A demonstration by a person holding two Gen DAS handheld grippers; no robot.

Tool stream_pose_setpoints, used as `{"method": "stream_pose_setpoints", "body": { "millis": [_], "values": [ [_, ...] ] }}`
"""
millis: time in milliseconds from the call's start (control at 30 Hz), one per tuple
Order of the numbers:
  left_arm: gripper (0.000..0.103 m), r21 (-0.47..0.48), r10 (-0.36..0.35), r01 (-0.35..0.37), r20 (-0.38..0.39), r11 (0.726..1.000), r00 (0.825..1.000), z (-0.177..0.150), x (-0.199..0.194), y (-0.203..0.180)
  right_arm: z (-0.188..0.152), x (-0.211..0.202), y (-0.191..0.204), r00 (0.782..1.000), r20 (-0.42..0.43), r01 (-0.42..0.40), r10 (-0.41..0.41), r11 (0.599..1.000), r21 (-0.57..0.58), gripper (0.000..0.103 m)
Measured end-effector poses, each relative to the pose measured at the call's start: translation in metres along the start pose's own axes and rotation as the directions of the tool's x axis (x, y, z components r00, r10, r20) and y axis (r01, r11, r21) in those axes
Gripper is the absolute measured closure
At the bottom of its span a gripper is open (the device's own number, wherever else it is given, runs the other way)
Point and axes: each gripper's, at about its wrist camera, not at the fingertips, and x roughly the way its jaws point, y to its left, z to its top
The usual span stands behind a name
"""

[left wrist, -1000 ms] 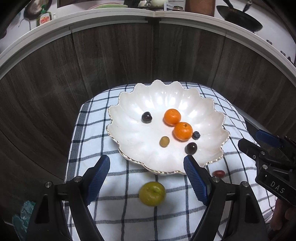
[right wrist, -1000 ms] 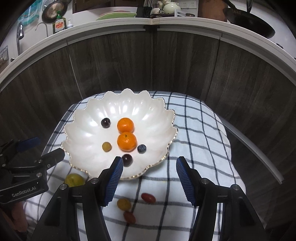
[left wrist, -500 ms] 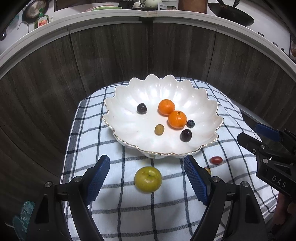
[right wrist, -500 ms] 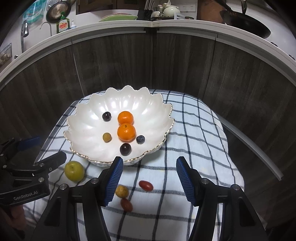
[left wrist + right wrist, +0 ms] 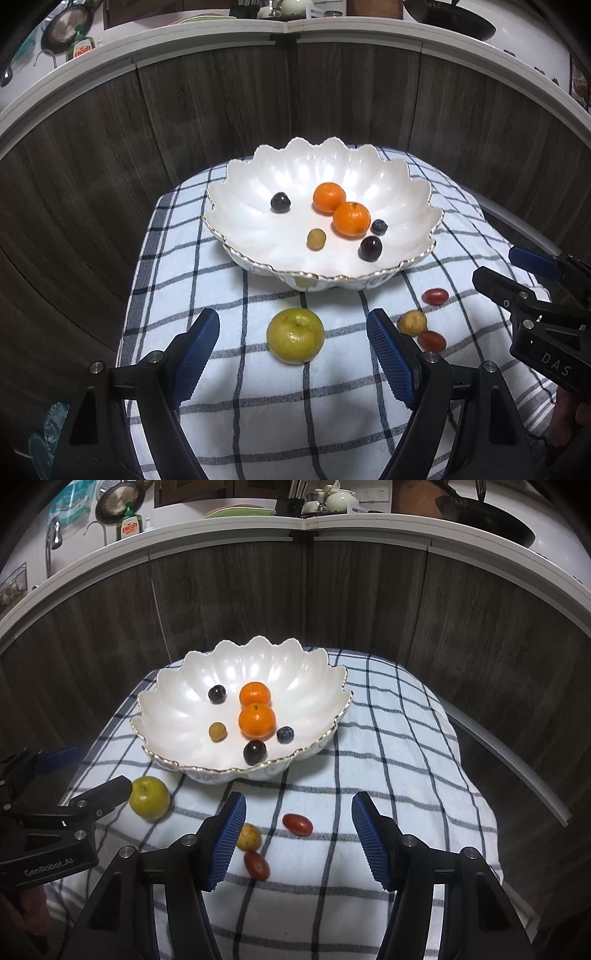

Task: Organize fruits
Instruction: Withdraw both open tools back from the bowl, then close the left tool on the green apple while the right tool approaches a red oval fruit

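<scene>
Lying loose beside the bowl (image 5: 413, 206): green fruit (image 5: 295, 336), two red tomatoes (image 5: 297, 824).

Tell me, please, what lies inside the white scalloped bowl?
Inside the white bowl lie two oranges, two dark grapes, one yellowish grape and one blueberry. The near rim hides a strip of the bowl's floor; whether anything small lies there cannot be seen.

White lettering "DAS" is showing on the black plastic right gripper (image 5: 532, 280); "GenRobot.AI" is showing on the black plastic left gripper (image 5: 79, 779).
</scene>
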Motion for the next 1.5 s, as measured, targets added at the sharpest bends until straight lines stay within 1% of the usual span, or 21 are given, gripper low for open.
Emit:
{"method": "stream_pose_setpoints", "body": {
  "millis": [167,400,733,900,1167,1200,1300,1333,1400,1467,1500],
  "values": [
    [0.021,0.004,-0.008,0.008,-0.009,1.000,1.000,-0.006,0.006,-0.001,-0.009,0.002,0.000,1.000,-0.005,-0.001,0.001,1.000,-0.001,0.042],
    [0.021,0.036,-0.029,0.029,-0.004,0.999,1.000,-0.013,0.014,-0.001,-0.019,0.006,0.003,1.000,0.003,0.011,-0.011,1.000,0.003,0.042],
    [0.022,0.053,-0.061,0.061,-0.008,0.997,0.998,-0.021,0.034,0.007,-0.036,0.021,0.014,0.999,-0.018,0.034,-0.034,0.999,0.030,0.042],
    [0.022,0.072,-0.076,0.076,-0.010,0.994,0.997,-0.024,0.042,0.009,-0.043,0.029,0.023,0.999,-0.032,0.042,-0.042,0.999,0.014,0.042],
    [0.022,0.063,-0.093,0.095,-0.025,0.994,0.995,-0.027,0.051,0.014,-0.052,0.040,0.035,0.997,-0.069,0.026,-0.027,1.000,-0.015,0.043],
    [0.023,0.063,-0.095,0.096,-0.029,0.993,0.995,-0.027,0.052,0.014,-0.052,0.041,0.035,0.997,-0.071,0.025,-0.026,1.000,-0.015,0.043],
    [0.030,0.051,-0.102,0.104,-0.052,0.993,0.993,-0.027,0.057,0.015,-0.053,0.045,0.034,0.997,-0.079,0.024,-0.024,1.000,-0.010,0.043],
    [0.031,0.043,-0.109,0.111,-0.062,0.993,0.992,-0.027,0.059,0.015,-0.054,0.046,0.034,0.996,-0.082,0.024,-0.025,1.000,-0.007,0.043],
    [0.031,0.038,-0.111,0.114,-0.064,0.993,0.992,-0.028,0.060,0.014,-0.055,0.049,0.033,0.996,-0.087,0.028,-0.029,1.000,-0.004,0.044],
    [0.031,0.036,-0.110,0.113,-0.062,0.993,0.992,-0.027,0.062,0.014,-0.056,0.052,0.031,0.995,-0.098,0.020,-0.019,1.000,0.005,0.053],
    [0.031,0.034,-0.112,0.114,-0.062,0.993,0.992,-0.027,0.063,0.014,-0.056,0.054,0.031,0.995,-0.102,0.017,-0.016,1.000,0.006,0.055]
  ]
}}
